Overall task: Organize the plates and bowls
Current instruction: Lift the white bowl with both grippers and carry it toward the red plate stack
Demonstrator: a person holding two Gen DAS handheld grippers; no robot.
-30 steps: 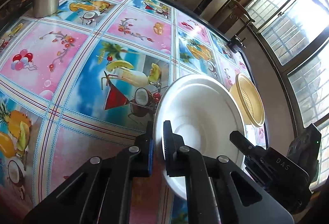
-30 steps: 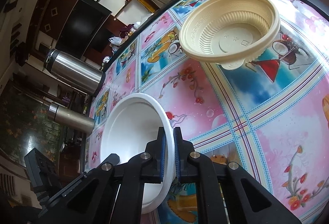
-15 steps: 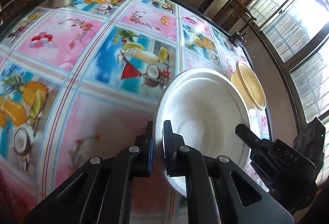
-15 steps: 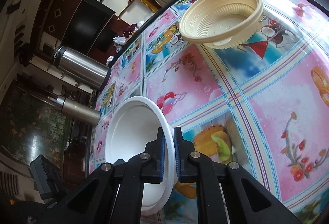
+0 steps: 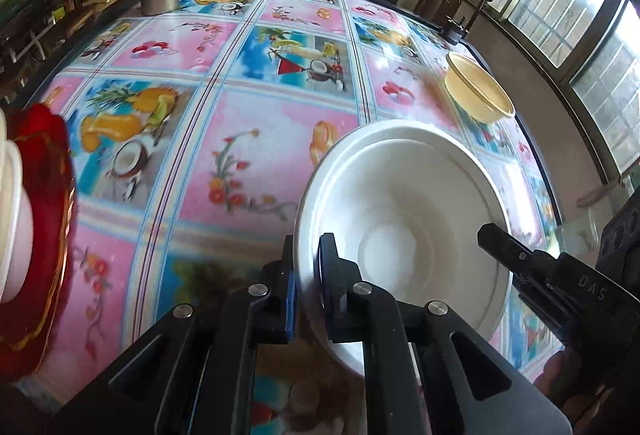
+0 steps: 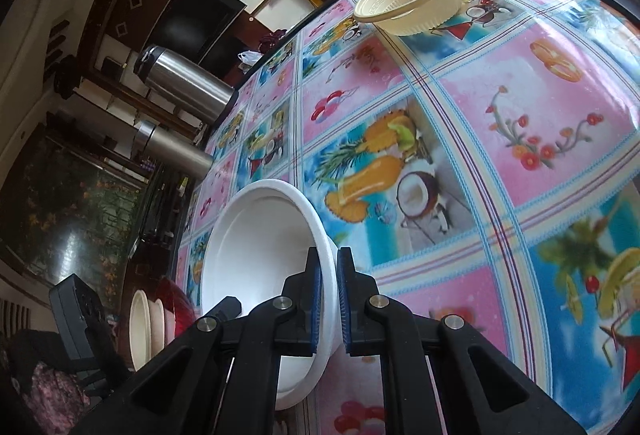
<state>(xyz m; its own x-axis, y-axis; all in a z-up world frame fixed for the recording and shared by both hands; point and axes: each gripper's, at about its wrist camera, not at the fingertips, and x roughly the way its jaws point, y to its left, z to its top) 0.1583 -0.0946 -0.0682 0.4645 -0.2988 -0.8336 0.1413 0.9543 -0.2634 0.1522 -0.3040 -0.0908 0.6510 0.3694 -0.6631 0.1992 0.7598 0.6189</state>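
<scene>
Slip risk: round white foam bowl [image 5: 404,231] is clamped at opposite rims by left gripper [image 5: 306,299] and right gripper [image 6: 329,299]; uneven motion could crack it short of red plate [image 5: 40,235].

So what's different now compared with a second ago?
The white bowl, clamped at opposite rims by the left gripper and right gripper, has been carried away from the yellow bowl, toward a red plate with white bowls, newly in view. Both jaws stay shut; the yellow bowl hasn't moved.

White bowl [image 5: 404,219] tilting, held off surface; beige ribbed bowl [image 5: 478,94] sitting upright far off; red plate [image 5: 40,235] carrying stacked white bowls [image 6: 146,323].
</scene>
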